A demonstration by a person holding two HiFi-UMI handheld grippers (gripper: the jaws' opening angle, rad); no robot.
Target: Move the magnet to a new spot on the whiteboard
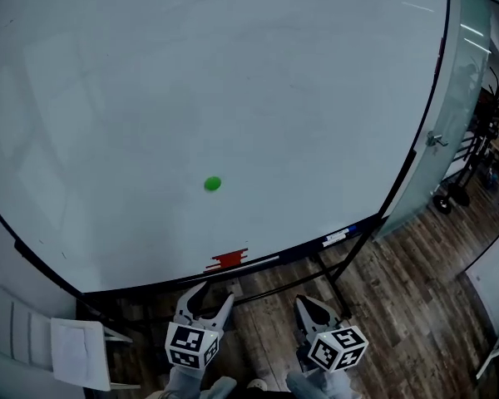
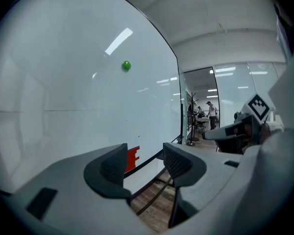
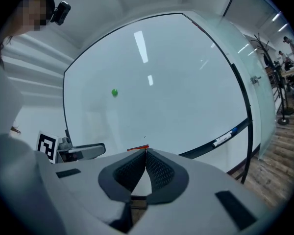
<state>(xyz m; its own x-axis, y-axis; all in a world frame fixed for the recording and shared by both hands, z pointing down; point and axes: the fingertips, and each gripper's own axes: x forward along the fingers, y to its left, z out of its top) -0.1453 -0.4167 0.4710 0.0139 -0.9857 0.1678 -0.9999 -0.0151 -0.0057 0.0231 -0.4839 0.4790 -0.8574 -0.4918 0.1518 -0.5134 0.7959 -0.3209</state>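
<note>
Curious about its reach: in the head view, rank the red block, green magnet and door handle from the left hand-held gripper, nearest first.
1. Red block, low, straight ahead.
2. Green magnet, higher on the whiteboard.
3. Door handle, far right.

The magnet point(image 1: 212, 184) is a small, round, green piece that sits flat on the whiteboard point(image 1: 233, 73). It is in the lower part of the board, a little left of the middle, above the bottom edge and well apart from both side edges. The whiteboard is large and white, with a thin black frame. It stands upright, and the surface around the magnet is plain white.
</note>
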